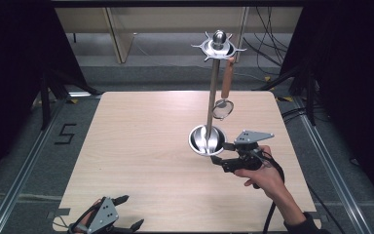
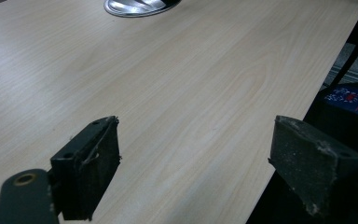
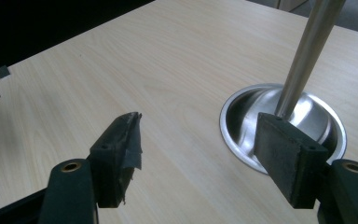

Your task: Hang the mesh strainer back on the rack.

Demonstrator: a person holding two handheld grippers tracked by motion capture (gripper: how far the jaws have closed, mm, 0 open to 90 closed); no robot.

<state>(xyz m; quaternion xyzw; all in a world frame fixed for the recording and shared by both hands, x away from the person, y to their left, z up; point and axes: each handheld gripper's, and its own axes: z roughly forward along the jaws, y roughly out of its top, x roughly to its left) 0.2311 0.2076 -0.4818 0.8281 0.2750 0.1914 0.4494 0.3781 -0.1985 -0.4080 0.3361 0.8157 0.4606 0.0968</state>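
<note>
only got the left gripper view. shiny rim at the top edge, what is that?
Observer: The round base of a metal utensil stand.
Operator: Anything hanging on it?
Observer: One strainer with a wooden handle, hung from the top ring.
Operator: Where's the right hand-held gripper?
Observer: The right hand-held gripper is open beside the base, not gripping it.

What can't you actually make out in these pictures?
- Left tongs in the high view: the bottom edge cuts off the hand holding them.
- Metal stand in the right gripper view: the top edge cuts off its pole; one tong jaw hides part of its dish-shaped base.
- Small strainer hanging from the stand's top: too small to see its mesh or hook.
</note>
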